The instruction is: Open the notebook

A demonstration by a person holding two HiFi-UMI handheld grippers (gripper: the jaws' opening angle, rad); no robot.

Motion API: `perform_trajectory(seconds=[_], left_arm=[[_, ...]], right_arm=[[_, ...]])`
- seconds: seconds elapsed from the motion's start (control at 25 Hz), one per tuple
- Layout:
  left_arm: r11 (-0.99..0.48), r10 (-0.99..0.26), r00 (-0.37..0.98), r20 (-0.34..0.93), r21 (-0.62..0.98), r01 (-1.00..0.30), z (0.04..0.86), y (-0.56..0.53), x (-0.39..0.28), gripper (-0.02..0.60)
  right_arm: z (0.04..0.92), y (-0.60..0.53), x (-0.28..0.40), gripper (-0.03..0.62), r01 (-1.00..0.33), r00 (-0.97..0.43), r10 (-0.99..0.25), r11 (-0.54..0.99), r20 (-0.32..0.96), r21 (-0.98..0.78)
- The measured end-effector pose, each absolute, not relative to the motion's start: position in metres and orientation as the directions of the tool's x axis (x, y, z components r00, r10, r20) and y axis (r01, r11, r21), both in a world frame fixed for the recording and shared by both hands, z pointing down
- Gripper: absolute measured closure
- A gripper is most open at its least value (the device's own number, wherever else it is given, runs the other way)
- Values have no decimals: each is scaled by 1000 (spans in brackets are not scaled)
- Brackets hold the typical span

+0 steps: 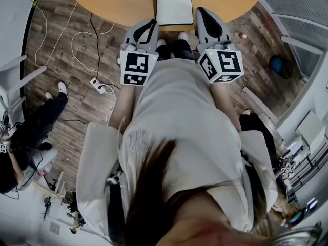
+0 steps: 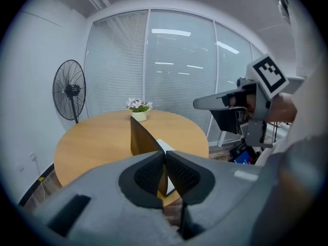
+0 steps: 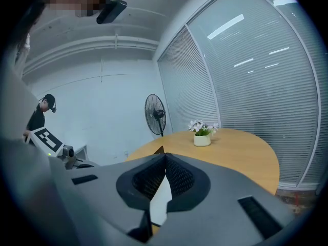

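The notebook lies at the near edge of the round wooden table [image 1: 113, 1], with its white page [image 1: 174, 4] facing up. Its brown cover [image 2: 142, 136] stands raised on edge at the left of the page [image 2: 166, 146]. My left gripper [image 2: 165, 155] is shut on the cover's near corner, and in the head view it [image 1: 152, 23] sits at the notebook's left side. My right gripper [image 1: 200, 12] hovers beside the notebook's right edge. Its jaws [image 3: 165, 158] meet at the tips with nothing held; the white page [image 3: 160, 201] shows beyond them.
A small pot of flowers [image 2: 138, 109] stands at the table's far side. A standing fan [image 2: 69, 91] and a glass wall with blinds [image 2: 179, 70] lie behind. On the floor are cables and a power strip [image 1: 100, 87]. A person in black [image 1: 31, 132] is at the left.
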State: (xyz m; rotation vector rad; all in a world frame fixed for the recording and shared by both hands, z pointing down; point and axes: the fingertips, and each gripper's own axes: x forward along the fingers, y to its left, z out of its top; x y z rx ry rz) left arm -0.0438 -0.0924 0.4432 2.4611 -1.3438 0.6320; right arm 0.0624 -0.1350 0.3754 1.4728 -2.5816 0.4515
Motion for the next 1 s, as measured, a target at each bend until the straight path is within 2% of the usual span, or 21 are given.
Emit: perform_trajectory(seconds=[1.0], left_arm=[[-445, -769, 405, 495, 40, -895, 454, -91, -96, 551]], right_arm=[[375, -128, 40, 592, -854, -520, -811, 492, 269, -169]])
